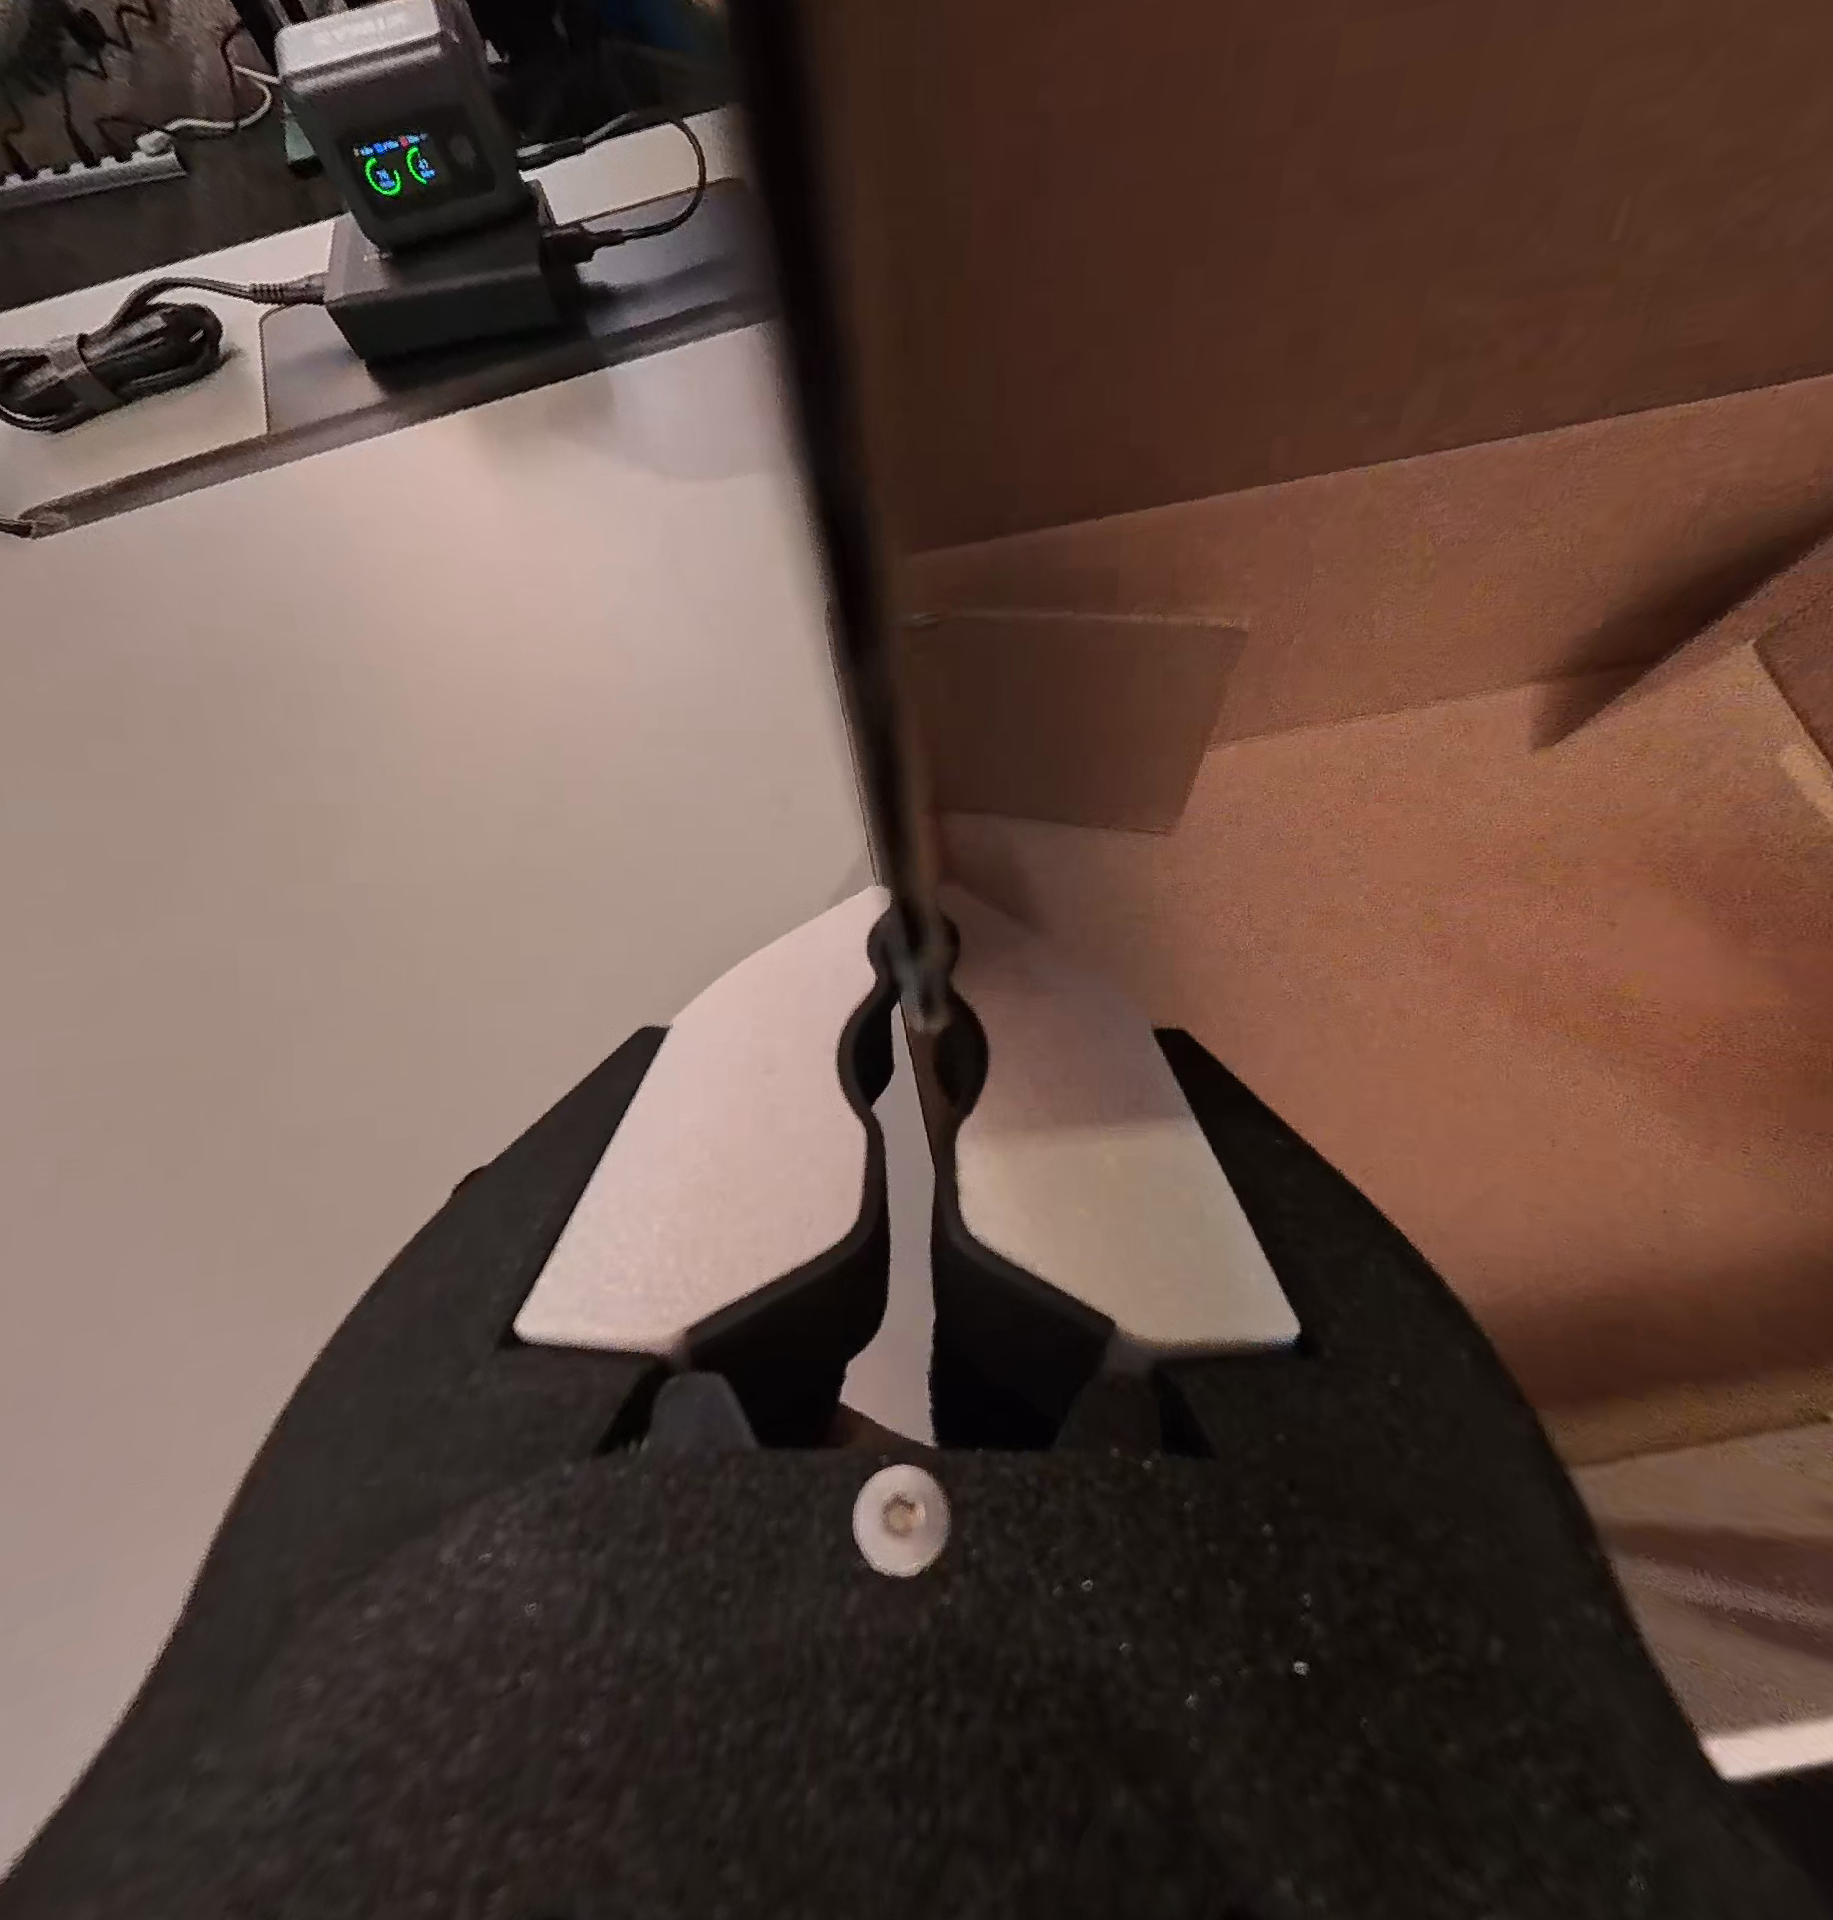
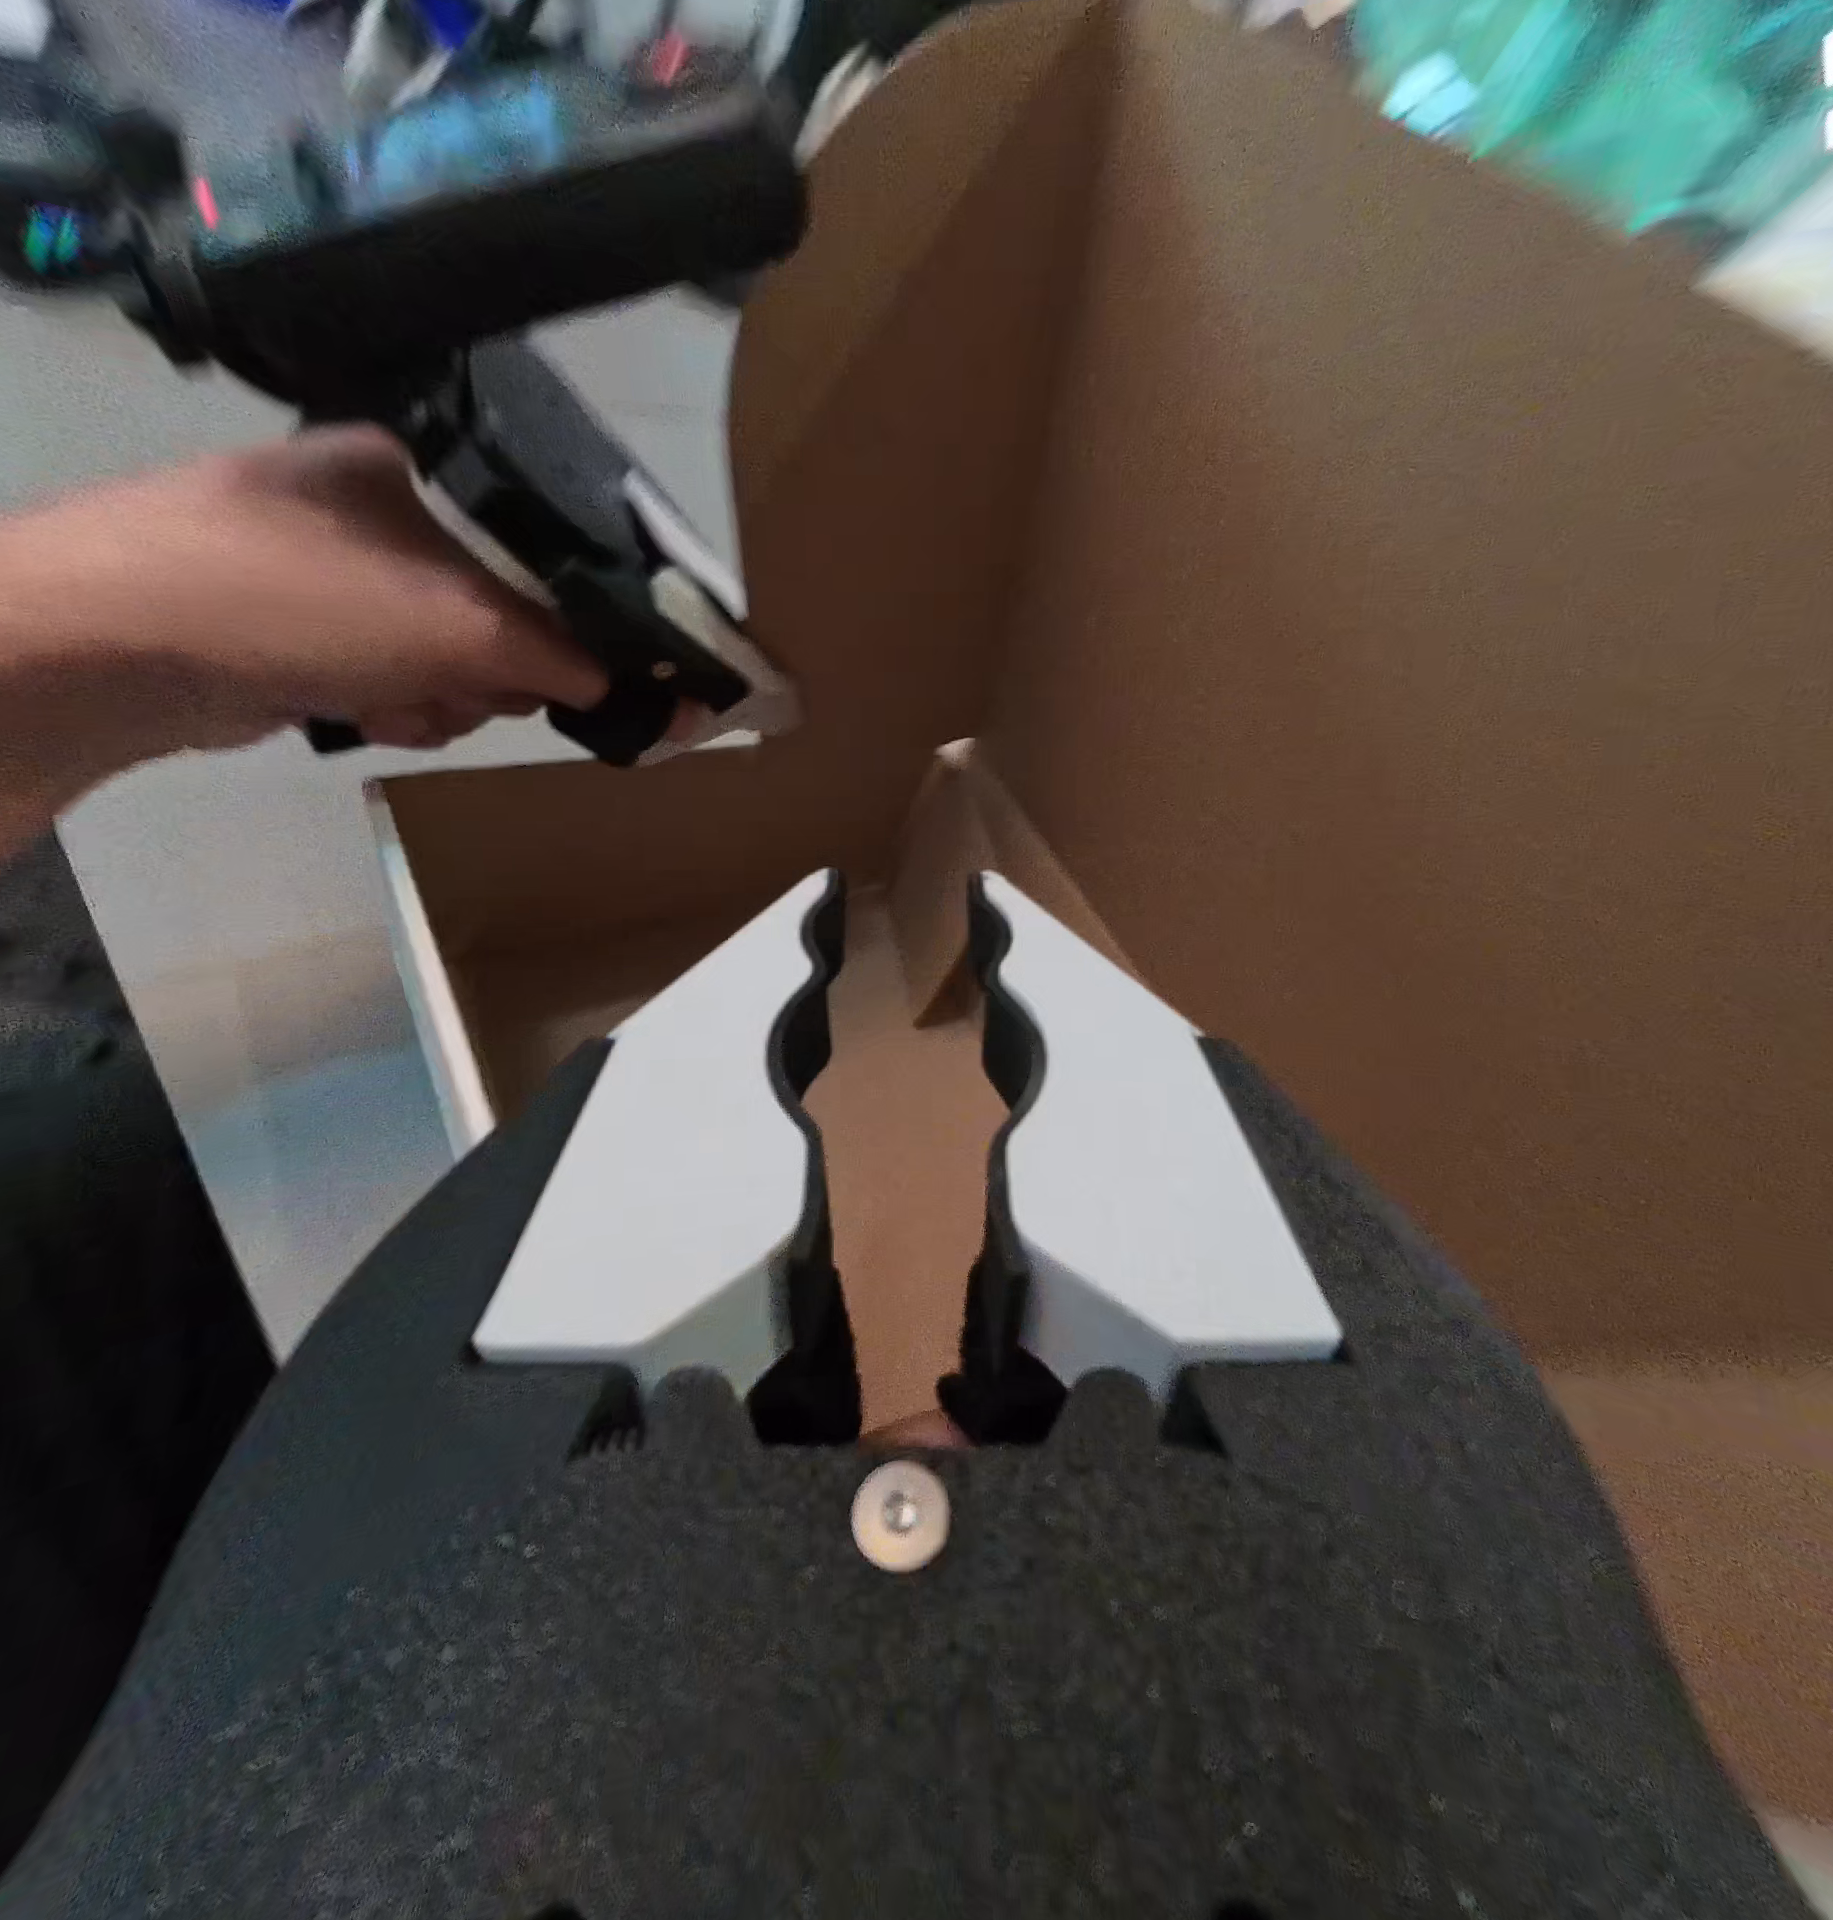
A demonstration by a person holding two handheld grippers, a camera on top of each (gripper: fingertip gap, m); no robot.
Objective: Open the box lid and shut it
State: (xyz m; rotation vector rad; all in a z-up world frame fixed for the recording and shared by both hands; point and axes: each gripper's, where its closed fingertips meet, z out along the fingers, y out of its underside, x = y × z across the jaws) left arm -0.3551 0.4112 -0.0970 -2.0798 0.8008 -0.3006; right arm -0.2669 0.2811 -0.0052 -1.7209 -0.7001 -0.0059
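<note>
Lid [image 1: 1307, 260] is up, standing near vertical over the open box [image 1: 1463, 987]. Your left claw [image 1: 914, 997] is clamped on the lid's side edge; the edge runs as a thin dark line straight up from between the pads, and the jaws are pinched nearly together on it. From the right wrist view the same left claw [image 2: 725, 686] shows at the lid's [image 2: 1307, 520] left edge, with your hand [image 2: 299, 613] behind it on the grip.

Your right claw [image 2: 907, 935] is narrow but not closed: there's a clear gap between the fingers [image 2: 683, 1143], nothing gripped. It points into the box [image 2: 631, 862] interior toward the corner where a folded flap [image 2: 943, 914] sits at the base of the lid. The flap lies in line with the gap past the tips; I cannot tell whether either pad touches it.

Box sits on the white bench [image 1: 320, 831], brown cardboard inside, white outer wall on its left side. Left wrist view shows a strip of tape [image 1: 1068, 717] on the inner wall just right of the lid edge.

Far end of the bench: a dark charger dock [image 1: 424, 208] with a lit screen, on a dark mat [image 1: 579, 343], and a coiled black cable [image 1: 81, 384] to its left. Well apart from the box. Right view background is motion-blurred; can't make out details there.
</note>
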